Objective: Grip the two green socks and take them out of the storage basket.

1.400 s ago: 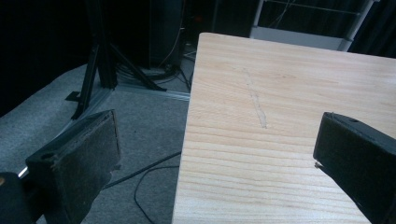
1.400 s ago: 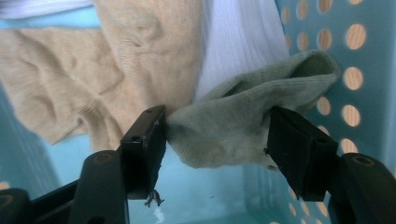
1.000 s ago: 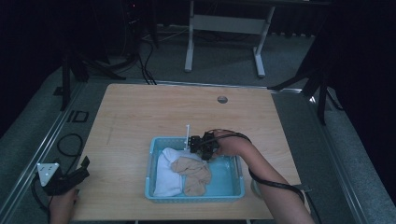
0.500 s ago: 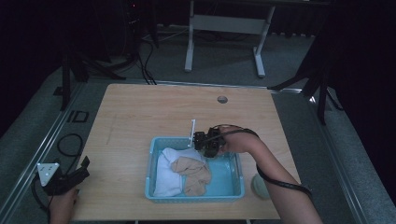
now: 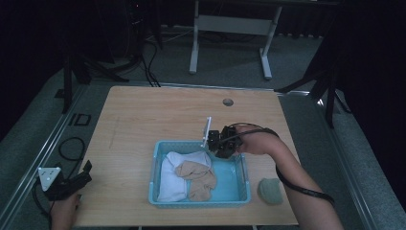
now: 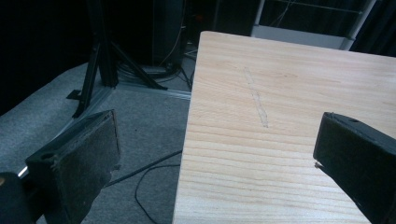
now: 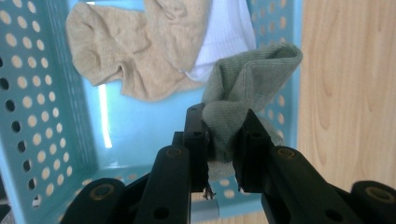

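1. Socks first: we see a beige knitted sock [image 5: 197,176] lying over a white ribbed sock [image 5: 173,175] in the left half of the light-blue perforated plastic basket [image 5: 242,189], which stands near the front edge of the light wooden desk [image 5: 143,120], about midway between its left and right edges.
2. Our right claw [image 7: 223,135] is clenched on a grey-green knitted sock [image 7: 243,88]; the cloth bunches up between the two black jaws.
3. In the high view this claw [image 5: 221,143] hangs over the basket's far right corner, with the hand [image 5: 256,141] behind it.
4. In the right gripper view the held sock sits above the basket's wall, with bare desk beyond it.
5. Another grey-green sock [image 5: 270,190] lies on the desk just beside the basket's right wall, near the front right corner.
6. Our left claw [image 5: 76,179] rests at the desk's front left corner, released: in the left gripper view its jaws stand wide apart with nothing between them, one over the grey carpeted floor [image 6: 140,121], one over the desk.
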`<state>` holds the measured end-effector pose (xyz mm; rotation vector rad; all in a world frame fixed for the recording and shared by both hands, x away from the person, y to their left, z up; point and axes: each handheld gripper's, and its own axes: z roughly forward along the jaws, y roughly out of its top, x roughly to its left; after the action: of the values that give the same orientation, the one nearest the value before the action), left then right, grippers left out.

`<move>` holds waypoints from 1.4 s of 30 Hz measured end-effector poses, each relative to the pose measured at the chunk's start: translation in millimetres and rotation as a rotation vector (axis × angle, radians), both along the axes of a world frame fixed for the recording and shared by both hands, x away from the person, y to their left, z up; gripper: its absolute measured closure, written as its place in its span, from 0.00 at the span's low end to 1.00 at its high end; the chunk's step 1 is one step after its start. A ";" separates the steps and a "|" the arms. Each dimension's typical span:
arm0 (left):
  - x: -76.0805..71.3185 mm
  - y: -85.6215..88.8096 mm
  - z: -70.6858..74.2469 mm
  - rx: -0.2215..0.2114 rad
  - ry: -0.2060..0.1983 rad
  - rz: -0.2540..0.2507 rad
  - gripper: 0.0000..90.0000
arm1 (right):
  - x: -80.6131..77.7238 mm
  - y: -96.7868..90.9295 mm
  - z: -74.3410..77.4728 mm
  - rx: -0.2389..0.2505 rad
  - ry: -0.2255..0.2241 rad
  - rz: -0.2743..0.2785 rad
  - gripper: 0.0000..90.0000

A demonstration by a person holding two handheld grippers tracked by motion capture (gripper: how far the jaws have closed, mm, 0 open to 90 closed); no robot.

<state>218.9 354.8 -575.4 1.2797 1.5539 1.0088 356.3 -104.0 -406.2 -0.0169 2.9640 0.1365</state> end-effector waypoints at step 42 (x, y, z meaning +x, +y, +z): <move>-0.1 -0.1 0.0 0.000 0.000 0.004 0.01 | 16.2 -153.1 -16.2 0.032 -0.006 -0.283 0.86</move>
<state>218.8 354.7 -575.4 1.2773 1.5569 1.0106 372.5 -257.1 -422.4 0.4024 2.9190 0.1454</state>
